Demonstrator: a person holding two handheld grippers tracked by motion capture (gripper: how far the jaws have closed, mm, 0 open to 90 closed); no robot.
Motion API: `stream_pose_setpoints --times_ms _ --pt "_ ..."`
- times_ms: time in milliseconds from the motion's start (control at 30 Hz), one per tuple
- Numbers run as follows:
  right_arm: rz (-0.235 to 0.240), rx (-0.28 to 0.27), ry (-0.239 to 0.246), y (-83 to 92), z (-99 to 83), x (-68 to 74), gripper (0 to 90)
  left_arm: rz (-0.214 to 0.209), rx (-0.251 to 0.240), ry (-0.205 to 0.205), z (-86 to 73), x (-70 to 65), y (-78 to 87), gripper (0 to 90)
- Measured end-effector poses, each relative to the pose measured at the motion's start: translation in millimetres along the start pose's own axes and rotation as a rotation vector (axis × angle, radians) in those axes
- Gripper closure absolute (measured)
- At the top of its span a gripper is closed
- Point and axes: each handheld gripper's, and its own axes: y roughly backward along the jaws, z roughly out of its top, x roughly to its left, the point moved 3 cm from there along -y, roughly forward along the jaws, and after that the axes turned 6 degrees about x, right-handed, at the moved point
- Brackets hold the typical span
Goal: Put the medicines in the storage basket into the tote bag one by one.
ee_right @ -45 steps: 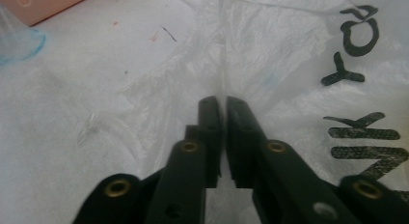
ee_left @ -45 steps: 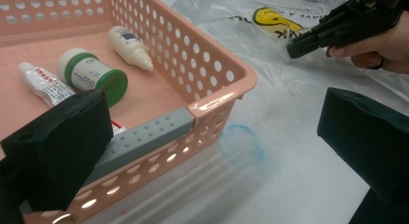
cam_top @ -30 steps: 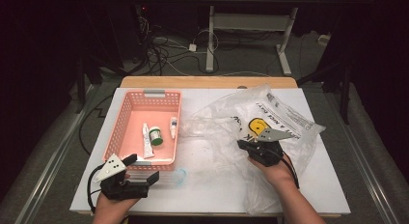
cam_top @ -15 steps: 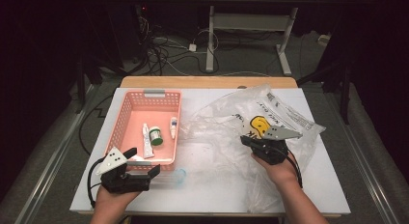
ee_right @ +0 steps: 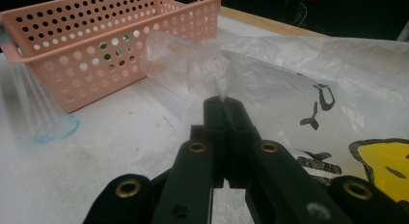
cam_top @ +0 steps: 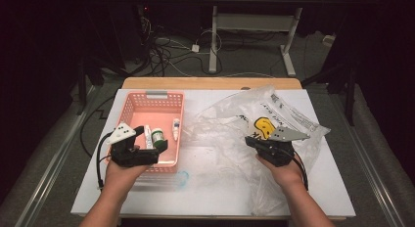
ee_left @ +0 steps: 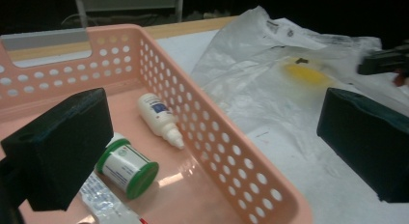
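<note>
Your left tool [cam_top: 157, 145] moved up over pink basket [cam_top: 128, 107] rim, jaws wide, empty, nearing green-lidded jar [ee_left: 128, 168]. Your right tool [ee_right: 224, 105] stayed pinched on plastic bag [cam_top: 288, 114] lying on bench [cam_top: 215, 188]; bagging seemed next.

High view: we look down from above our table edge. Gripper views: we sit close, low, facing forward. All share the pink basket [cam_top: 155, 120] [ee_left: 212, 137] [ee_right: 96, 45] and plastic bag [cam_top: 274, 124] [ee_left: 270, 84] [ee_right: 289, 79].

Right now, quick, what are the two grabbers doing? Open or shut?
Left gripper: open, holding nothing, above the pink basket.
Right gripper: shut on the clear plastic bag, pinching a fold of it.
</note>
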Motion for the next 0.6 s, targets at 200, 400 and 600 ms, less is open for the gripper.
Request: stream_pose_setpoints --times_ms 200,400,600 --pt "-0.002 0.001 -0.004 0.4 -0.6 1.2 90.0 0.083 0.092 0.046 11.2 28.6 -14.9 1.4" --pt "0.000 0.011 -0.006 -2.2 -2.2 0.0 90.0 0.103 0.183 0.098 13.7 54.7 -25.3 9.3" --pt "0.005 0.004 0.003 -1.0 -2.0 -0.5 90.0 0.138 0.289 0.113 14.8 68.6 -36.0 17.9"
